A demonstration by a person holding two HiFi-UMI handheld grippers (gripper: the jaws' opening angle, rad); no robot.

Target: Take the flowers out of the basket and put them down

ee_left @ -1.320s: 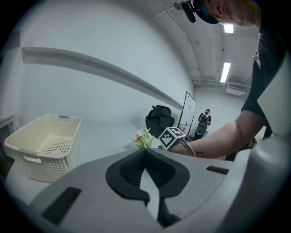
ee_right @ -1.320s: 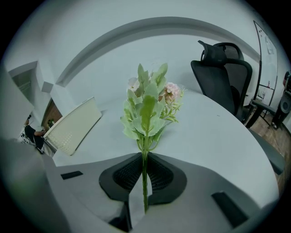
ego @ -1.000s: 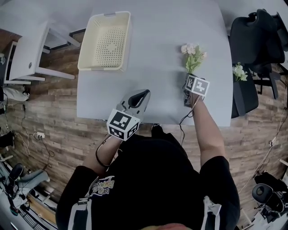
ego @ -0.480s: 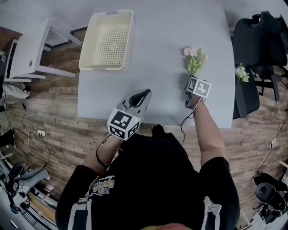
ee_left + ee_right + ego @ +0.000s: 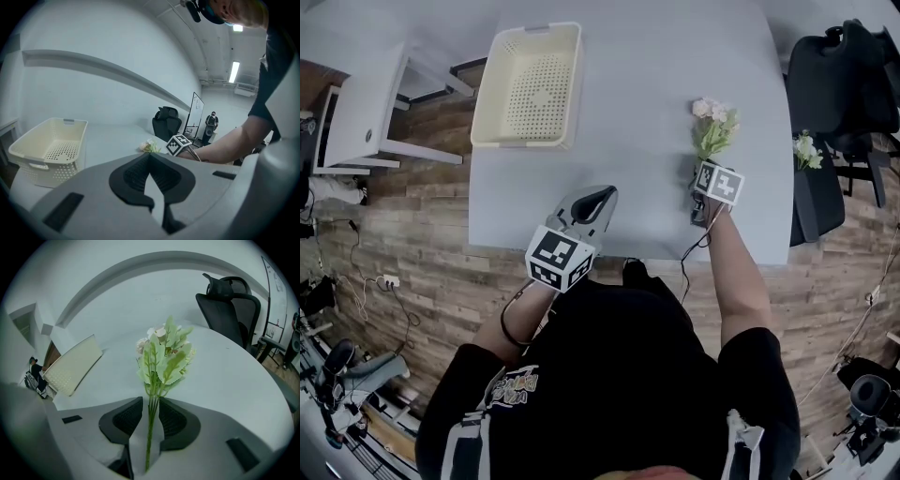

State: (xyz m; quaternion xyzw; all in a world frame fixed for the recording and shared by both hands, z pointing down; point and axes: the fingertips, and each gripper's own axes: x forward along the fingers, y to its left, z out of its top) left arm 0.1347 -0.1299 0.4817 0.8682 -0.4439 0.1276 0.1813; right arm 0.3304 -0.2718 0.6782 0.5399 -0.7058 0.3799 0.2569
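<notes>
Fingers [image 5: 123,420] on the right gripper [image 5: 151,401] are opening up. The green stems of the flowers [image 5: 164,352] run between them with a little gap on each side, so nothing's really pinched. The bunch is out over the counter [image 5: 637,103], well to the right of the basket [image 5: 525,142]. Can't tell if the blossoms touch down. The left gripper [image 5: 150,154] sits on the person's side of the basket, its fingers closed tip to tip, holding nothing.

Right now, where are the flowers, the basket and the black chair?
White-and-green flower bunch [image 5: 713,138]: head view, leafy middle.
Cream perforated plastic basket [image 5: 520,141]: head view, near wall.
Black office chair [image 5: 836,82]: head view, dark upholstery.
</notes>
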